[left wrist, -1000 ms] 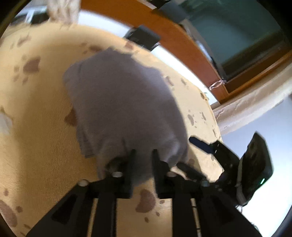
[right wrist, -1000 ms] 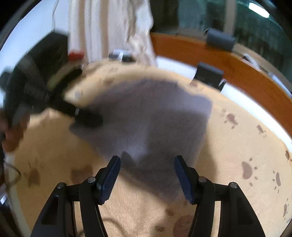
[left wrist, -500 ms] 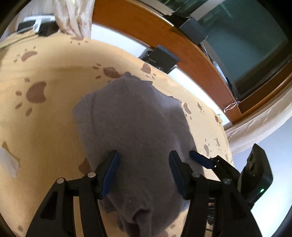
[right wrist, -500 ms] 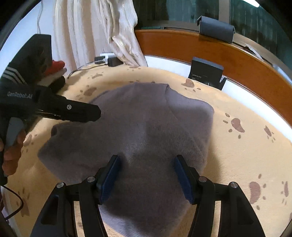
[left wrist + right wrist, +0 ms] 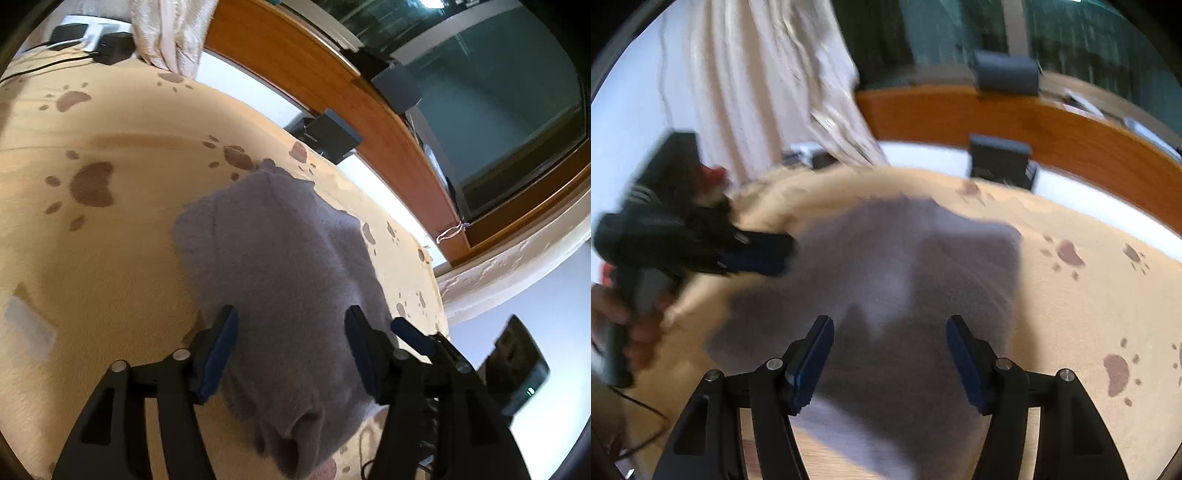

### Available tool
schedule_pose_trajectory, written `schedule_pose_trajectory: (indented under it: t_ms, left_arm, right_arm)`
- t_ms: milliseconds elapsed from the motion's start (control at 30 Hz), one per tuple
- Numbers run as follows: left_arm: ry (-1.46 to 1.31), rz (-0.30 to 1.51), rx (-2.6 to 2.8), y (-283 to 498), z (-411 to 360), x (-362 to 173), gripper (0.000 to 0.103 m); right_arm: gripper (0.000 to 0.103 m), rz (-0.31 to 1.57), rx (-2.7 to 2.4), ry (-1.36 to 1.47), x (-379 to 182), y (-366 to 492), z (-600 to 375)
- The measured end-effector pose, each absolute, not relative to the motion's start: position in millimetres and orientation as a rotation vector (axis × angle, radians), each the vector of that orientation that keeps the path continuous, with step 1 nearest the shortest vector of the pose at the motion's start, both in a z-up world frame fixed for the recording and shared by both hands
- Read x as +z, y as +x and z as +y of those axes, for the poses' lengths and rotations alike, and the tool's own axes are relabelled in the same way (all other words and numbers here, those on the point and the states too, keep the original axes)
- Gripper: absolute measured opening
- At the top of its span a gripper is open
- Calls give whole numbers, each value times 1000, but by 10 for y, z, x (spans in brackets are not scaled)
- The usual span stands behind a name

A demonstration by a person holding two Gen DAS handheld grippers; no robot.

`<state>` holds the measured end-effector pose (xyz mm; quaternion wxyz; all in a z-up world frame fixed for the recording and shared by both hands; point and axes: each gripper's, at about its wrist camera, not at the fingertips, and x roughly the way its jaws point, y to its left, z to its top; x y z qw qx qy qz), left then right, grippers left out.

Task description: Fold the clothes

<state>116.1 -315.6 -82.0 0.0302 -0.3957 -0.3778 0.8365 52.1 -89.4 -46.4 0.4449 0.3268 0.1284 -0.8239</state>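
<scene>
The grey sweater (image 5: 280,280) lay in a rough bundle on the paw-print blanket (image 5: 92,258), straight ahead of both pairs of jaws and running in between them. Both the left gripper (image 5: 291,347) and the right gripper (image 5: 888,350) were released, jaws spread wide with nothing pinched, the knit merely lying between and below the blue pads.

The sweater looked soft, light and limp, a fuzzy knit that would sag and stretch instead of holding a crease. It probably would not slip from the pads, but a pinch through one layer could drag the upper layer off the lower. The sensible hold seemed to be an outer edge or corner, taken through all layers, one gripper to each end of the same edge.

The left view was sharp and showed the near end of the sweater curled into a rolled lip below the jaws, and the right gripper's blue tips just beside the sweater's right edge. The right view was blurred; it alone showed the hand (image 5: 639,332) holding the left gripper at the sweater's far left edge, and the curtain (image 5: 768,85) beyond.
</scene>
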Motion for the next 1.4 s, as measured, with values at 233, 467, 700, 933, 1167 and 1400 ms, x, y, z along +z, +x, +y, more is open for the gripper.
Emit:
schedule_pose_trajectory:
  t_ms: [233, 467, 700, 933, 1167, 1400]
  left_arm:
    - [-1136, -1456, 2448, 1463, -3496, -962, 78]
    - [-1148, -1588, 2344, 1503, -3629, -1215, 78]
    - [-1104, -1657, 2301, 1583, -3715, -1254, 79]
    - [-1057, -1743, 2268, 1664, -3818, -1263, 80]
    - [-1073, -1748, 2231, 1655, -3760, -1283, 81]
    - [-1068, -1772, 2217, 1671, -3775, -1296, 81]
  right_arm:
    - [66, 542, -1904, 671, -420, 1114, -1375]
    - [66, 541, -1833, 761, -584, 1096, -1777]
    - [80, 595, -1822, 771, -744, 1092, -1903]
    - [80, 585, -1852, 761, -580, 1129, -1910]
    - [80, 723, -1837, 734, -666, 1249, -2040]
    - [73, 785, -1900, 761, -768, 1133, -2060]
